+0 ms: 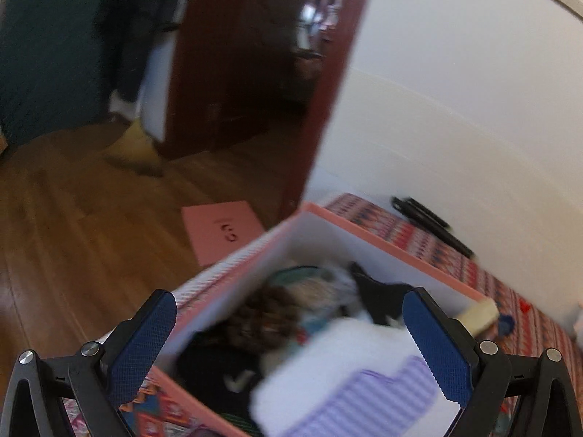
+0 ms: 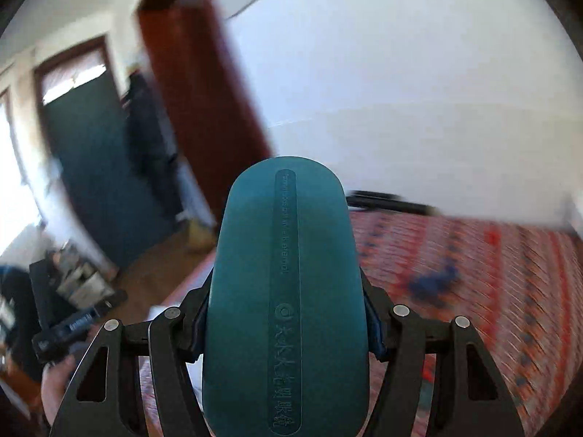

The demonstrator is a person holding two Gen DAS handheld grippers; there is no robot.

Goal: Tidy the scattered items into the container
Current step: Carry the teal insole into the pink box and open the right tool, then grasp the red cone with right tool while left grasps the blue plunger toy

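wooden floor, red-brown door — white wall, patterned bedcover

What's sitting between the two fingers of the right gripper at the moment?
A teal glasses case, clamped between the right gripper fingers and pointing away from the camera. The right wrist view shows it.

A surface covered by a red patterned cloth is seen against the white wall. On it are set a pink box, a black object near the wall, and a small blue item.
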